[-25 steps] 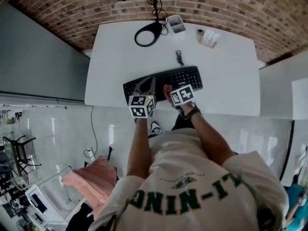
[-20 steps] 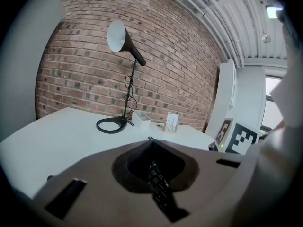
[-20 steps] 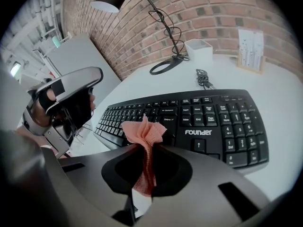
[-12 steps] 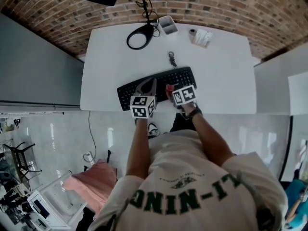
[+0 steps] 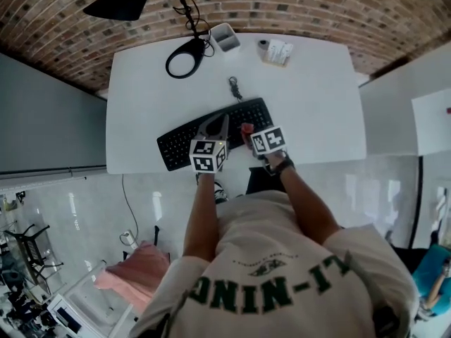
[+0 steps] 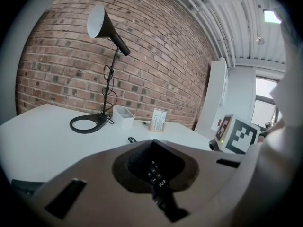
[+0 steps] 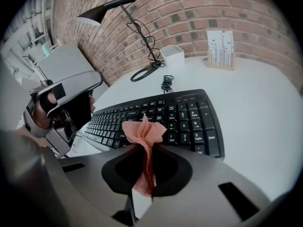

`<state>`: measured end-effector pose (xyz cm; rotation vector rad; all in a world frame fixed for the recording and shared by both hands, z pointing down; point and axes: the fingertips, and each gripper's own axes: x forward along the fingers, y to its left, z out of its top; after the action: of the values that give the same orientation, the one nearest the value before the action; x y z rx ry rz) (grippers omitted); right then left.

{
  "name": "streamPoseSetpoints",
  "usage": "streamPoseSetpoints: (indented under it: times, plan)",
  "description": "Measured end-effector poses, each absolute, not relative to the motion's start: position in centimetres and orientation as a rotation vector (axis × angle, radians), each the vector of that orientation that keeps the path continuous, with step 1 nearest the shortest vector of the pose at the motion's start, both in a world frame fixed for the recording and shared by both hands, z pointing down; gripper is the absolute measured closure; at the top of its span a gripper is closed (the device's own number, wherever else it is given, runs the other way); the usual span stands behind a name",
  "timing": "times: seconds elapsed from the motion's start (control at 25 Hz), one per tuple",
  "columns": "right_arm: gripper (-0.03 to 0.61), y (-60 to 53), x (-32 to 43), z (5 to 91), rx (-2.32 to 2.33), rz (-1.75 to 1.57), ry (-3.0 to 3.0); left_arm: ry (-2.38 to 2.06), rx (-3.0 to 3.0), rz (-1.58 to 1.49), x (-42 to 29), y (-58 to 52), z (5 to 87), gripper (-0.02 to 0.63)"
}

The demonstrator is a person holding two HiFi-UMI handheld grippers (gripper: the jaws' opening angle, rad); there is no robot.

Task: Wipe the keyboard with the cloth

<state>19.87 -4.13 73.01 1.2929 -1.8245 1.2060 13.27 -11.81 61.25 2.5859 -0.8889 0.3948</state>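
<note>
My right gripper clamps the pink cloth, held over the keyboard at frame centre. My left gripper is closed and empty (keys visible beyond it).

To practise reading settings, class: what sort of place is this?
Probably an office or studio workspace: a white desk with a keyboard and desk lamp, set against a brick wall.
</note>
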Motion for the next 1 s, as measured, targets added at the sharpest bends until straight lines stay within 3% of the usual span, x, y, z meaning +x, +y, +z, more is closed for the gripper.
streamPoseSetpoints:
  times: [0.56,1.0]
  plan:
    - [0.554,-3.3,27.3,72.9,1.501,1.240,-1.706,-0.769,2.642,0.416,18.0,-11.9,60.9,0.614]
    - [0.554,-3.7,31.8,72.4,1.650,1.197,-1.571,-0.861,2.582,0.402,14.7,-12.6,60.2,0.614]
